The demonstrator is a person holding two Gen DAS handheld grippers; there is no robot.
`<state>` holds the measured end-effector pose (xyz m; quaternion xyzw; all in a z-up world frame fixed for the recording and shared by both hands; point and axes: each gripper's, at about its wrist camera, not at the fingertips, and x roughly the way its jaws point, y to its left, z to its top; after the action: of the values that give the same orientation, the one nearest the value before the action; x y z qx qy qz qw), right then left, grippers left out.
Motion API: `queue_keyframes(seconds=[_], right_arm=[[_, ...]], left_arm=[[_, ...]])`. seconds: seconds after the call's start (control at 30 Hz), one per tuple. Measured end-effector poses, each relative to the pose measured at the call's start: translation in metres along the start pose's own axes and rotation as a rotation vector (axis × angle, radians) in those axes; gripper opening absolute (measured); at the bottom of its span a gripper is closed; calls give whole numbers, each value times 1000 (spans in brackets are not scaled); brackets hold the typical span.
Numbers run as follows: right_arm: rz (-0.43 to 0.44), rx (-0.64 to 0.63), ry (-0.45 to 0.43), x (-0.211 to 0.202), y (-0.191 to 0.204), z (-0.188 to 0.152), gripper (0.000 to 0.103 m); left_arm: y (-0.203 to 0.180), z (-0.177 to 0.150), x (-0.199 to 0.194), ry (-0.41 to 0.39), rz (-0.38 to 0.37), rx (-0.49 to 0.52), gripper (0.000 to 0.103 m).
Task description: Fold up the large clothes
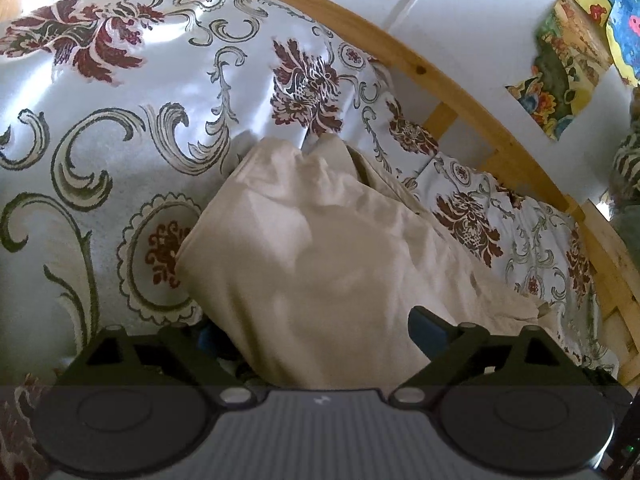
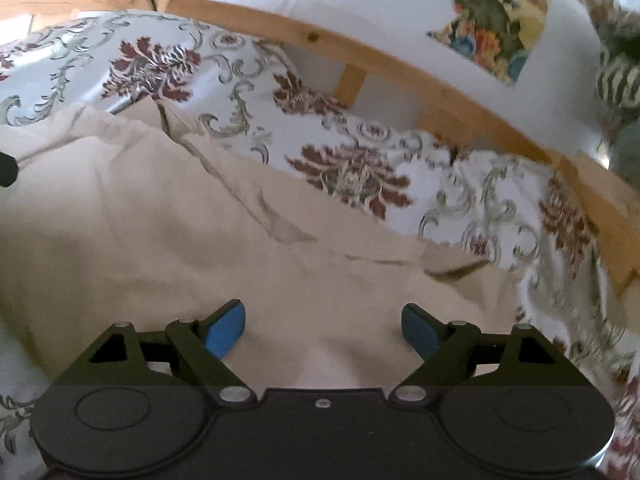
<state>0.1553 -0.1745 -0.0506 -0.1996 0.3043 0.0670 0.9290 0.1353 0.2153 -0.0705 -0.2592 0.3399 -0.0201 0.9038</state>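
A large beige garment [image 1: 320, 248] lies on a bed with a floral cover [image 1: 100, 140]. In the left wrist view its folded near end runs between the fingers of my left gripper [image 1: 316, 336], which stands open; the left blue pad [image 1: 206, 340] is partly hidden by the cloth. In the right wrist view the same garment [image 2: 160, 232] spreads wide under my right gripper [image 2: 322, 330], which is open and empty just above the cloth, blue pads [image 2: 226, 330] apart. A seam runs diagonally across the cloth.
The bed's wooden rail [image 1: 440, 80] [image 2: 360, 60] curves along the far side against a white wall with colourful pictures [image 1: 560, 72]. A striped soft object [image 2: 618, 80] sits at the far right. The floral cover [image 2: 360, 168] shows beyond the garment.
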Motion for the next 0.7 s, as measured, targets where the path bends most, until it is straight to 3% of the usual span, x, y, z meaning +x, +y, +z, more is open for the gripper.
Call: queue_keyframes(seconds=[0.27, 0.53, 0.63, 0.7], right_arm=[[18, 22, 5, 0, -4, -2, 87], [2, 24, 88, -27, -15, 1, 87], [-3, 9, 74, -25, -10, -11, 87], [-29, -26, 26, -23, 0, -23, 88]], left_arm=[[-4, 0, 3, 6, 37, 8, 96], [-11, 0, 10, 12, 82, -3, 99], [-14, -1, 12, 14, 99, -3, 99], [-17, -1, 13, 16, 109, -2, 92]])
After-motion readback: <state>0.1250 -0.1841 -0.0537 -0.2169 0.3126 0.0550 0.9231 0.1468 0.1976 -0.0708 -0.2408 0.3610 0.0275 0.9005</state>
